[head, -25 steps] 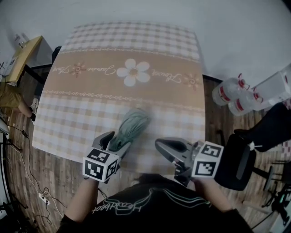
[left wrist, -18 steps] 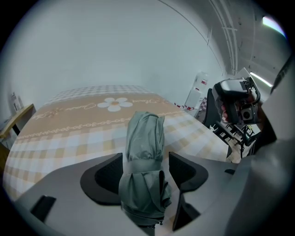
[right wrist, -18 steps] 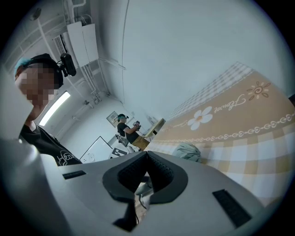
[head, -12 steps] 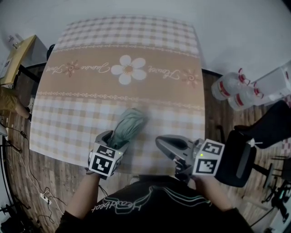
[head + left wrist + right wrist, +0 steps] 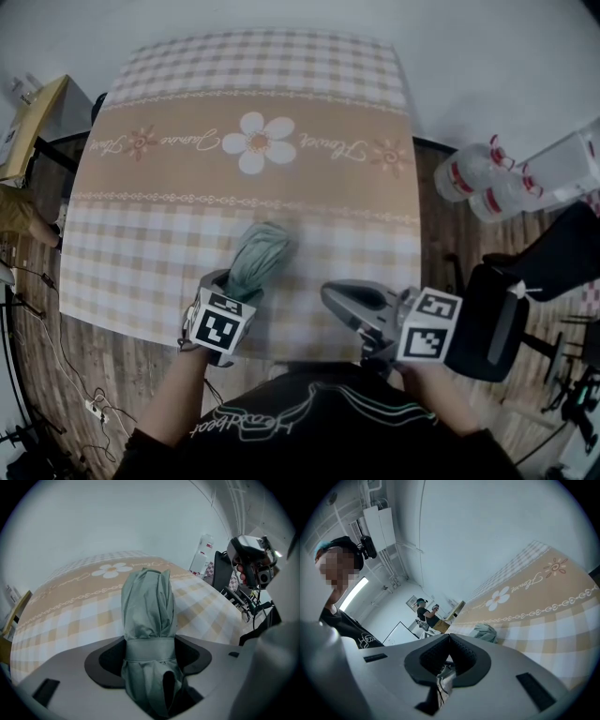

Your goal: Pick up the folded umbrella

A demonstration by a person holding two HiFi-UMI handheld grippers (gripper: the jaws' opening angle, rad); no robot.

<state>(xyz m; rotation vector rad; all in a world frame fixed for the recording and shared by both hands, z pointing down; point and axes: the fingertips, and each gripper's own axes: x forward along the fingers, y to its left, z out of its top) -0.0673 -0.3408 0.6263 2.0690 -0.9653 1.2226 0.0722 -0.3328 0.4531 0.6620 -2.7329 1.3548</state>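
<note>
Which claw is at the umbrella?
The left claw, jaws just opened around the strapped end of the umbrella; the right claw is shut, apart from it.

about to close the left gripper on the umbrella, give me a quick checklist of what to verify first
1. The umbrella sits between the left gripper's jaws: ok, it lies centred between them.
2. Jaws wide enough: ok, they have just been opening, and a gap shows on each side of the umbrella.
3. The strap is fastened round the umbrella: ok.
4. The right gripper is out of the way: ok, it is shut, empty and apart from the umbrella.
5. Jaws low enough for a firm grip: cannot tell.
</note>
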